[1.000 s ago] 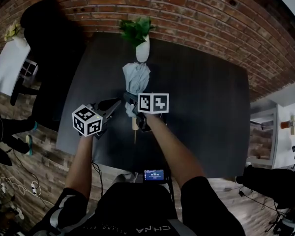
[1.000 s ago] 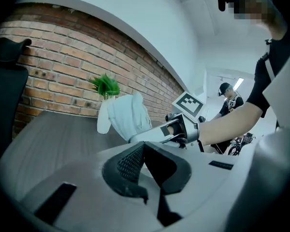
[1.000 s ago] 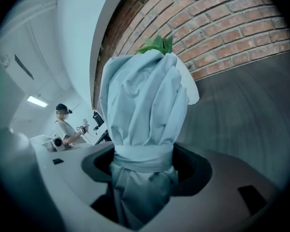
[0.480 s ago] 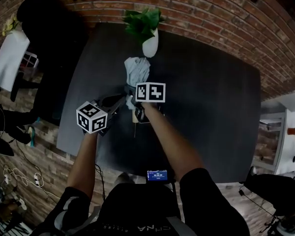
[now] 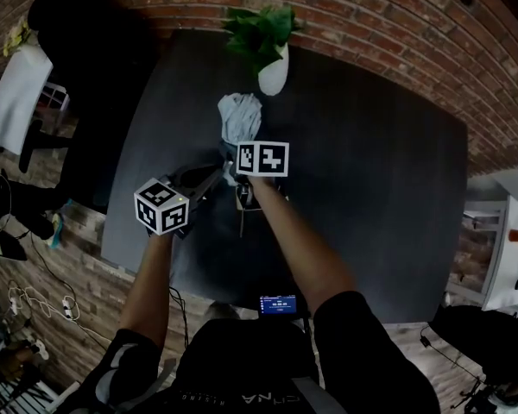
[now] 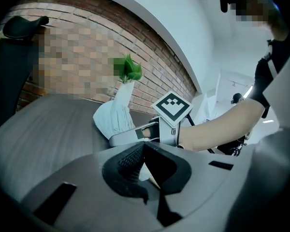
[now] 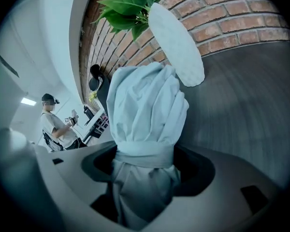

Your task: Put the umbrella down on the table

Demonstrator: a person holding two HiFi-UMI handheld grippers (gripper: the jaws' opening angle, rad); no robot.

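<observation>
Near the white vase with green leaves (image 5: 274, 74), the right hand-held gripper (image 7: 145, 167) hugs the folded pale blue cloth umbrella (image 7: 145, 110) with wide jaws and the left hand-held gripper (image 6: 146, 167) seems to pinch its thin end, to lay it flat on the dark bench (image 5: 371, 188).

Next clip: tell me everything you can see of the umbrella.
The umbrella is a folded compact one in pale blue fabric, its canopy bunched in creases and cinched by a strap of the same cloth. The right gripper is closed on it around the strap. In the head view it points along the dark table, canopy end towards the white vase, a tan handle towards the person. Whether it rests on the table cannot be told.
</observation>
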